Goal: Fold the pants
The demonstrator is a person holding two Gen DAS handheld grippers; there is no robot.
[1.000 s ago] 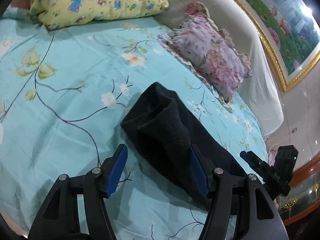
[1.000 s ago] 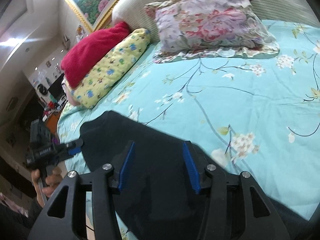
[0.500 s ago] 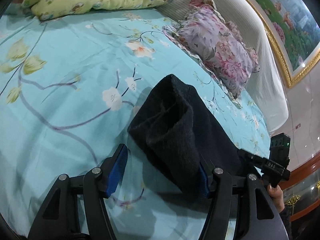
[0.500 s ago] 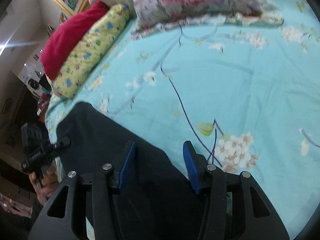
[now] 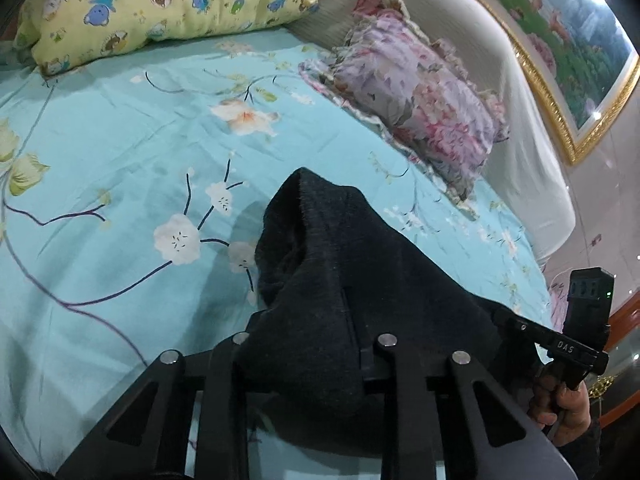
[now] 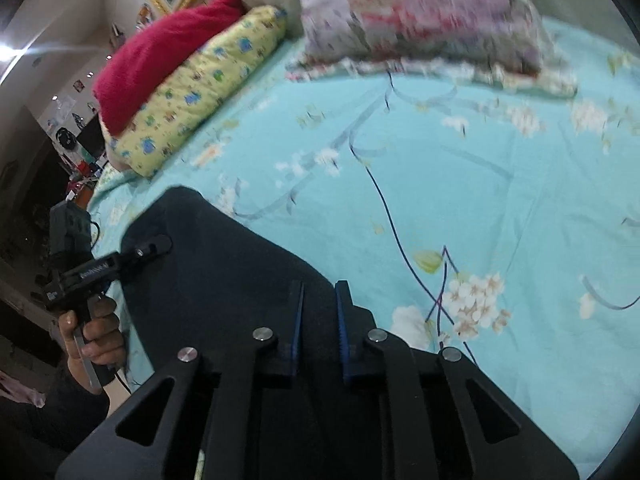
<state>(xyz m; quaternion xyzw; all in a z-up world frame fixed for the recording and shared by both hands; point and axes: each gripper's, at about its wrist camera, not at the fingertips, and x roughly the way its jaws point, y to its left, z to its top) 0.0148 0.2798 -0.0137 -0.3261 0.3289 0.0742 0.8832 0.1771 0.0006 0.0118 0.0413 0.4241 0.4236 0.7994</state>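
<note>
Black fleece pants (image 5: 344, 280) lie on the turquoise flowered bedsheet (image 5: 120, 152). In the left wrist view my left gripper (image 5: 308, 344) has its jaws closed in on a bunched end of the pants, and the cloth covers the fingertips. In the right wrist view my right gripper (image 6: 318, 312) has its blue pads (image 6: 298, 320) drawn close together on the pants' (image 6: 224, 264) near edge, with a narrow strip of cloth between them. Each gripper shows in the other's view, the right one (image 5: 520, 324) and the left one (image 6: 156, 246), both at the pants' edge.
A yellow cartoon pillow (image 5: 152, 12) and a floral ruffled pillow (image 5: 420, 92) lie at the head of the bed by a padded headboard (image 5: 532, 140). A red cushion (image 6: 160, 56) sits behind the yellow pillow. The bed's edge runs near my hands.
Both grippers went from wide open to closed on the pants. The left gripper's end of the cloth has bunched and lifted. Both views moved in closer to the fabric.
</note>
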